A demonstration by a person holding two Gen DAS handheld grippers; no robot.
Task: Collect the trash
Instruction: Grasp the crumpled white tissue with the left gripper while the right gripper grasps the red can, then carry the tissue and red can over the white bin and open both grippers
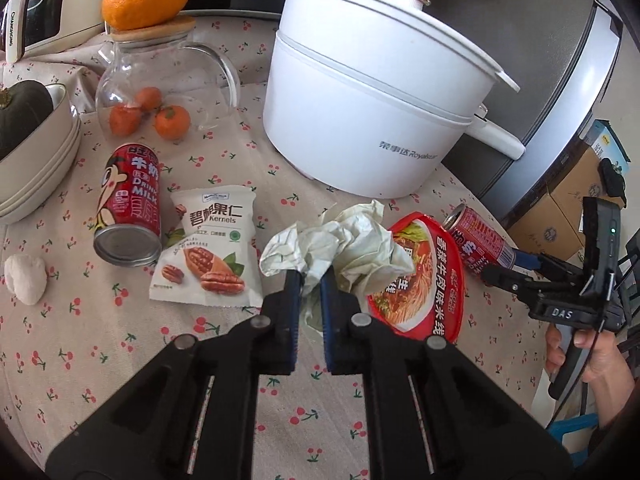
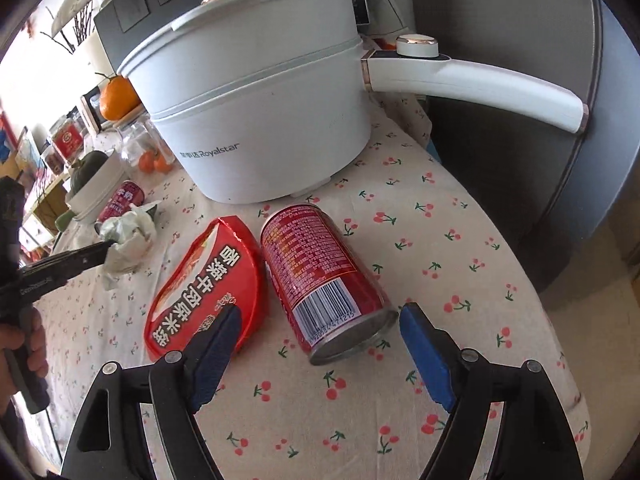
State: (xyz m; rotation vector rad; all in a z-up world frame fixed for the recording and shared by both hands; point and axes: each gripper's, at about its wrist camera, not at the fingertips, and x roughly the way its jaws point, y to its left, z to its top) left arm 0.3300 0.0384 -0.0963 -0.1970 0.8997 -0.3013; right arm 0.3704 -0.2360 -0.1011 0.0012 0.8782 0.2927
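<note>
Left tool (image 1: 310,280): clenched on the crumpled tissue (image 1: 340,240), mid-counter (image 1: 120,360), beside the red noodle lid (image 1: 424,276).
Right tool (image 2: 316,320): spread wide, fingers either side of the fallen can's (image 2: 320,276) base.
Fallen can: on its side; long axis runs from tool toward white pot (image 2: 256,120), base facing tool.
Second can (image 1: 128,204): lying beside the nut packet (image 1: 212,244).

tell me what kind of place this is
Most likely a home kitchen or dining corner. A table under a cherry-print cloth carries an electric cooking pot, a glass jug holding small oranges and stacked bowls, and a grey fridge stands right beside it.
</note>
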